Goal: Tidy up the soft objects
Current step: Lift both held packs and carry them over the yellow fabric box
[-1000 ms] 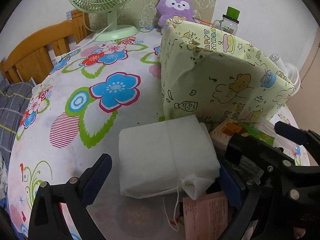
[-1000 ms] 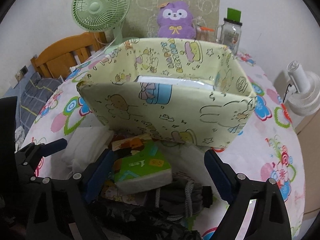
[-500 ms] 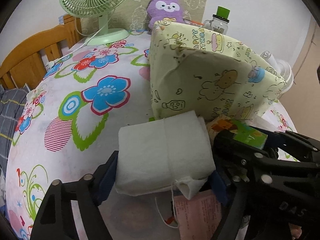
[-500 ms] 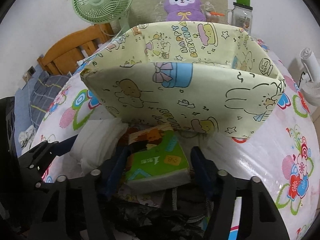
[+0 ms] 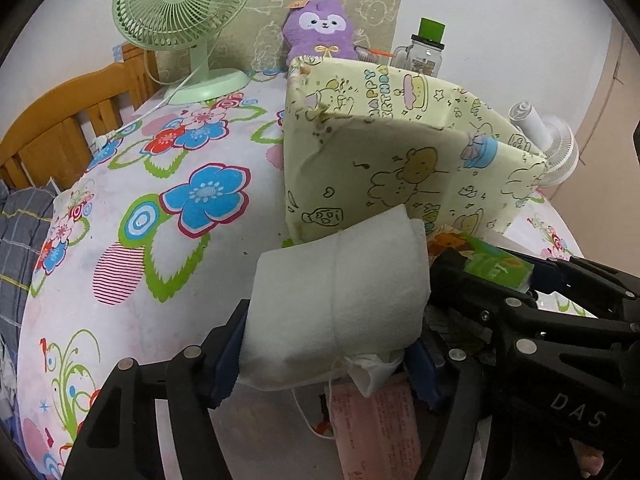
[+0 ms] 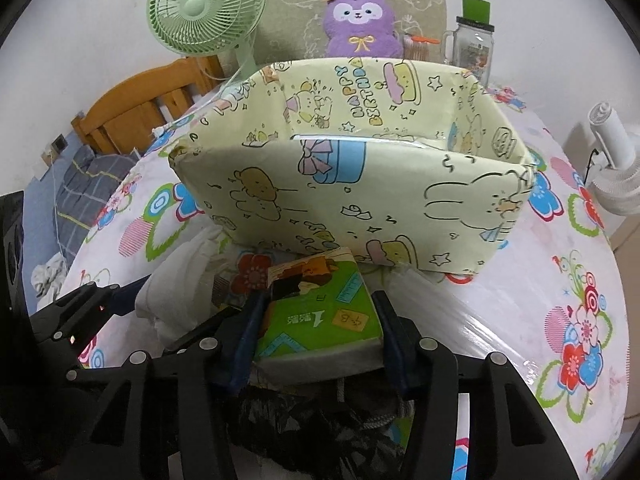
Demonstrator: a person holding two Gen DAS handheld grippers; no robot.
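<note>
I'm holding one soft item in each gripper, both just short of the yellow cartoon-print box (image 6: 352, 184).

Left gripper (image 5: 328, 344) is clenched on the white cloth pouch (image 5: 340, 300). The blue pads (image 5: 228, 356) are pressing in on both sides and the pouch is bulging over them. Its drawstring corner is hanging down toward the pink card (image 5: 376, 428) lying on the worktop (image 5: 132, 240).

Right gripper (image 6: 316, 340) is clamped on the green tissue pack (image 6: 320, 312), which is pinched across its short width. The pack's long axis is pointing forward, straight at the box's near wall.

The relation that matters: the box is dead ahead of the right gripper and ahead-right of the left one, with its open top above both loads. From the right wrist I'm seeing over the near rim into the interior, so the pack looks to need a lift and a forward push to clear that wall. From the left wrist I'm seeing only the outer side panel and a corner, so the pouch probably has to go up and across to the right.

The right gripper looks nearer to the opening, judging by how it is lined up.

The two grippers are sitting side by side, close together. Crossing paths over the rim is the risk I'm watching.

Dark fabric (image 6: 320, 420) is lying under the right gripper, not grasped.
</note>
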